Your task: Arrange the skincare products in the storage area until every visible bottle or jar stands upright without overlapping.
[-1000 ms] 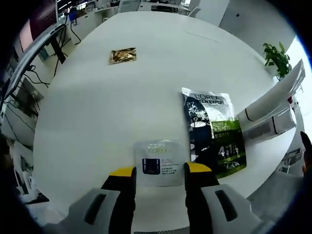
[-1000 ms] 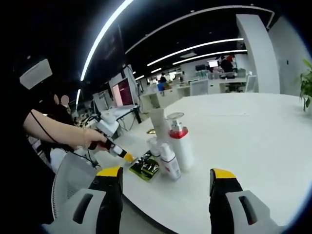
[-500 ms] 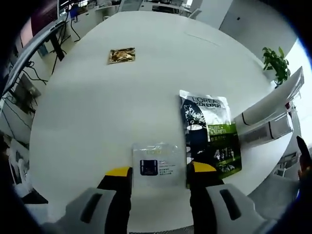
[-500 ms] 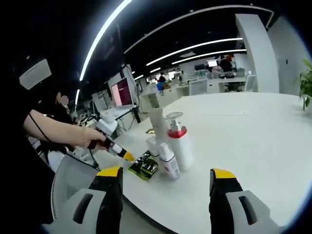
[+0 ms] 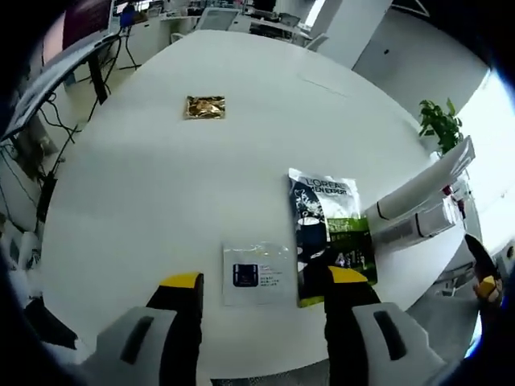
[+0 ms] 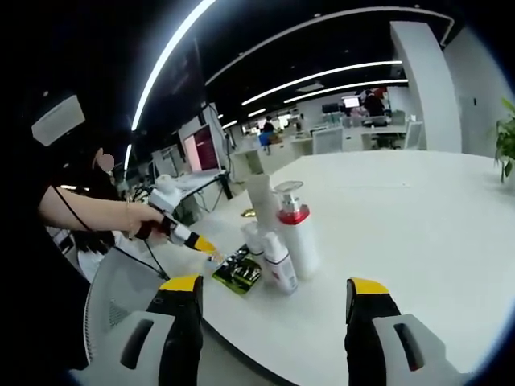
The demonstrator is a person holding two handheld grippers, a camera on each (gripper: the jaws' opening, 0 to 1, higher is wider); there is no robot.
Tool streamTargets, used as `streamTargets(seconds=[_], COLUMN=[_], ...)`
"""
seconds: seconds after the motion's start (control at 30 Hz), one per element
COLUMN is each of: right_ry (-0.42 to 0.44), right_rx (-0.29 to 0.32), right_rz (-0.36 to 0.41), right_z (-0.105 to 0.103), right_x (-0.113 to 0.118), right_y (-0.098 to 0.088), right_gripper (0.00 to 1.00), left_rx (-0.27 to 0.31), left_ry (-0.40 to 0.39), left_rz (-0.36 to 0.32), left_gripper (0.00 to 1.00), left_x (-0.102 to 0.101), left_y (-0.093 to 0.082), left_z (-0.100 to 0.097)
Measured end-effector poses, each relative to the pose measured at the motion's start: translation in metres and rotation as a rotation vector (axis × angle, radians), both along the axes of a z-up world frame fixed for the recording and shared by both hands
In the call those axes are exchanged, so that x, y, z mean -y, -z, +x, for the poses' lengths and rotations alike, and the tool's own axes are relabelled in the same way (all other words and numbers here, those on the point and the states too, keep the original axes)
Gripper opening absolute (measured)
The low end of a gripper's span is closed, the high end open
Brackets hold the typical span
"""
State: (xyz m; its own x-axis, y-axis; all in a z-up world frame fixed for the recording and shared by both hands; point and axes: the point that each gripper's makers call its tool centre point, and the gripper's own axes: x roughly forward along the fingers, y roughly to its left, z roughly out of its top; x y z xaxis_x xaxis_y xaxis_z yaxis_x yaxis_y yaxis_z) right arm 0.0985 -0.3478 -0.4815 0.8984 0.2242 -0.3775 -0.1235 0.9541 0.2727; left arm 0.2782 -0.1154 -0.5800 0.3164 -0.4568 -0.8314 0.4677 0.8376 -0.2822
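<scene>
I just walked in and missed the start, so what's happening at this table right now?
A person holds a claw in each hand over a white table. The left claw hovers open above a small clear sachet lying flat beside a L'Oreal packet. The right claw is open too, facing a cluster of upright bottles. Neither claw holds anything.

Bright, even light washes the white tabletop (image 5: 161,193) with faint shadows. Ceiling light strips (image 6: 173,56) glare against a dark ceiling. Fisheye bending curves the edges; focus stays sharp.
</scene>
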Motion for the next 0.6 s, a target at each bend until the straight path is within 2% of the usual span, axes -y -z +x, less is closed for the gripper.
streamTargets(seconds=[0.1, 0.23, 0.33, 0.6], right_ry=[-0.006, -0.010, -0.012, -0.019], right_rx=[-0.006, -0.010, -0.012, -0.019], right_rz=[-0.004, -0.006, -0.006, -0.011], right_z=[-0.001, -0.001, -0.001, -0.001], right_x=[0.000, -0.001, -0.002, -0.003], right_y=[0.001, 0.002, 0.002, 0.004], right_gripper=[0.74, 0.74, 0.74, 0.74], left_rx=[0.036, 0.147, 0.207, 0.355], left_ry=[0.036, 0.162, 0.218, 0.222], left_rz=[-0.029, -0.054, -0.083, -0.200], left_gripper=[0.63, 0.68, 0.73, 0.91], left_x=[-0.001, 0.001, 0.001, -0.003], left_y=[-0.007, -0.018, -0.028, -0.070], left_z=[0.003, 0.006, 0.001, -0.015])
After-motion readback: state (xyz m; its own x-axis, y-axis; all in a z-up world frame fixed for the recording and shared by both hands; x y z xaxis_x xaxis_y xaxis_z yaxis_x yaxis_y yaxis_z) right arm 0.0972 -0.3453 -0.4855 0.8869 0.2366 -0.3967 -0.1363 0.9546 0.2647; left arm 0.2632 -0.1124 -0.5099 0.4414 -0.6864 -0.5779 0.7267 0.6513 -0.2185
